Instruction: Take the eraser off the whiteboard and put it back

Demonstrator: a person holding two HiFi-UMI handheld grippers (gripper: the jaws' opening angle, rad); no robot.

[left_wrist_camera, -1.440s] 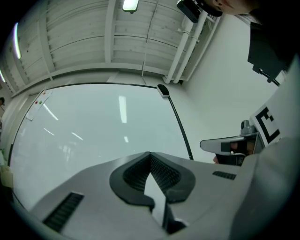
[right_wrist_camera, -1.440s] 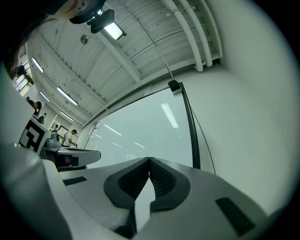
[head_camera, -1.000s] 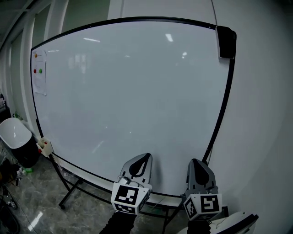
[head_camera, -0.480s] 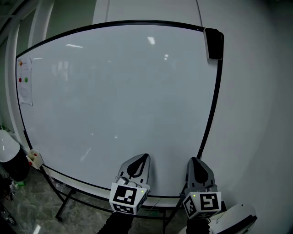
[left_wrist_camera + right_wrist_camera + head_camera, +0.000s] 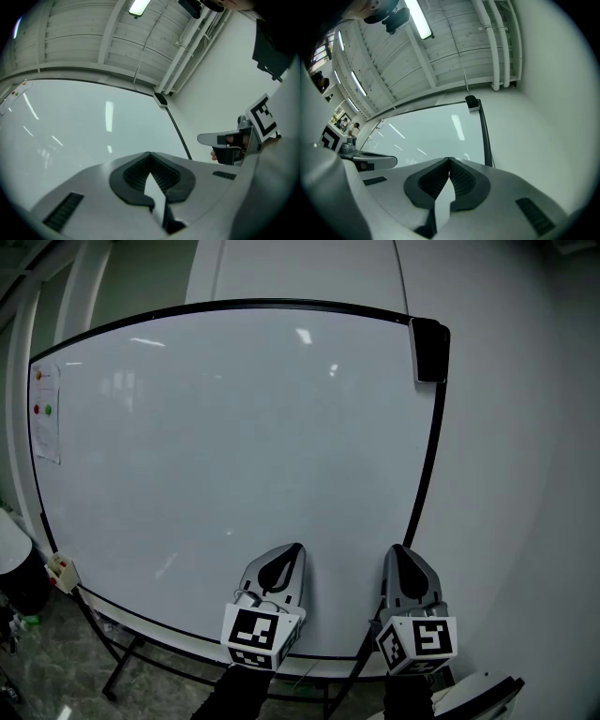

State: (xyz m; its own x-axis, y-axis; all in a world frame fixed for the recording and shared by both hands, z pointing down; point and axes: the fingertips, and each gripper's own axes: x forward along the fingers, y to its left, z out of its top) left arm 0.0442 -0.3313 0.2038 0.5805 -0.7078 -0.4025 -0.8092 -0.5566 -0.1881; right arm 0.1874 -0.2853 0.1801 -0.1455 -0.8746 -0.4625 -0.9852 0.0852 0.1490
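Backdrop: whiteboard (image 5: 234, 456), eraser (image 5: 429, 351) at top-rt corner.
Fingers: left gripper (image 5: 292, 551), right gripper (image 5: 398, 553) both clenched, empty.
Next: raise rt, open fingers before eraser.

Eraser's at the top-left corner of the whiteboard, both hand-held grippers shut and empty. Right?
No: the eraser sits at the top-right corner of the whiteboard, as the head view shows. The left hand-held gripper and the right hand-held gripper are shut and empty.
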